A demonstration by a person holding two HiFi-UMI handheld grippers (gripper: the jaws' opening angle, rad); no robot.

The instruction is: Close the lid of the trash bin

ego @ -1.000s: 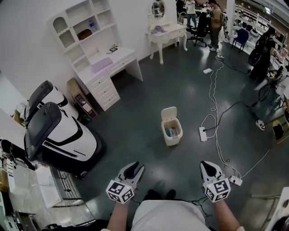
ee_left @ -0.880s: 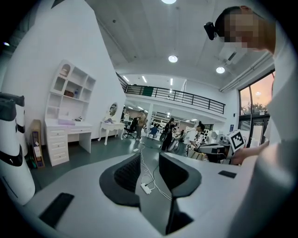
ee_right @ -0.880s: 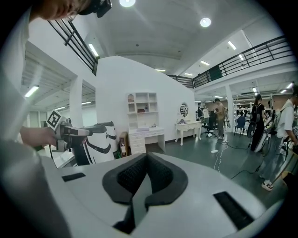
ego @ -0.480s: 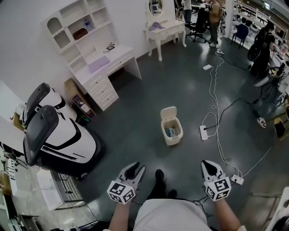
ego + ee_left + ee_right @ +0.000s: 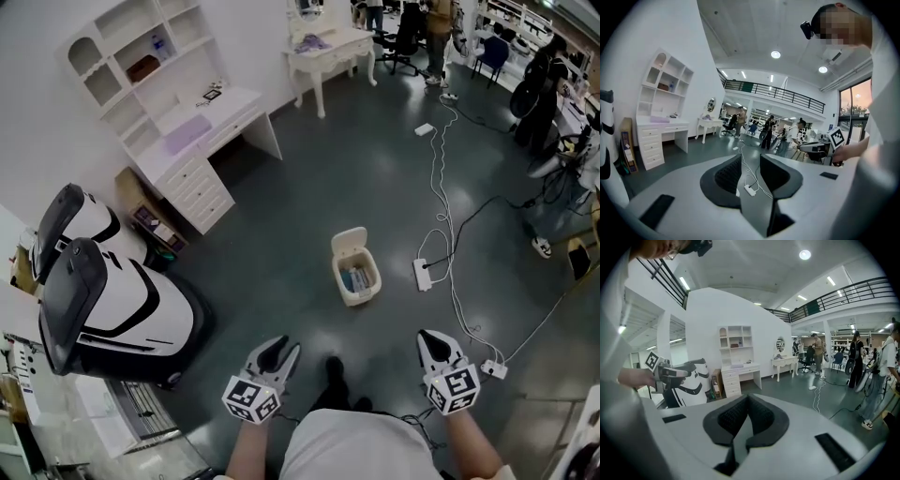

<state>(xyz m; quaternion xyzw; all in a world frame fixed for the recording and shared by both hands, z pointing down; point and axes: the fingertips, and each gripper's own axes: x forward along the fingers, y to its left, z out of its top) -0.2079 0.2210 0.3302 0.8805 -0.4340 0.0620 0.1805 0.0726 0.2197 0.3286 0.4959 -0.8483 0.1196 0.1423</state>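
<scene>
In the head view a small cream trash bin (image 5: 356,279) stands on the dark floor, its lid (image 5: 349,241) tipped up at the far side and some rubbish showing inside. Both grippers hang low, well short of the bin. My left gripper (image 5: 273,353) is nearer me and left of the bin; its jaws stand apart with only floor and a cable between them in the left gripper view (image 5: 750,161). My right gripper (image 5: 434,345) is nearer me and right of the bin; in the right gripper view (image 5: 748,398) its tips meet, holding nothing.
A white power strip (image 5: 422,274) with cables lies just right of the bin, another strip (image 5: 494,368) by my right gripper. Large white-and-black machines (image 5: 103,300) stand left, a white desk with shelves (image 5: 183,141) behind, a dressing table (image 5: 323,47) farther back, people (image 5: 433,23) far off.
The person has stepped forward: a shoe now shows between the grippers, and the desk and machines have slid left in the picture. Both grippers keep their places low in the view, jaws unchanged.
</scene>
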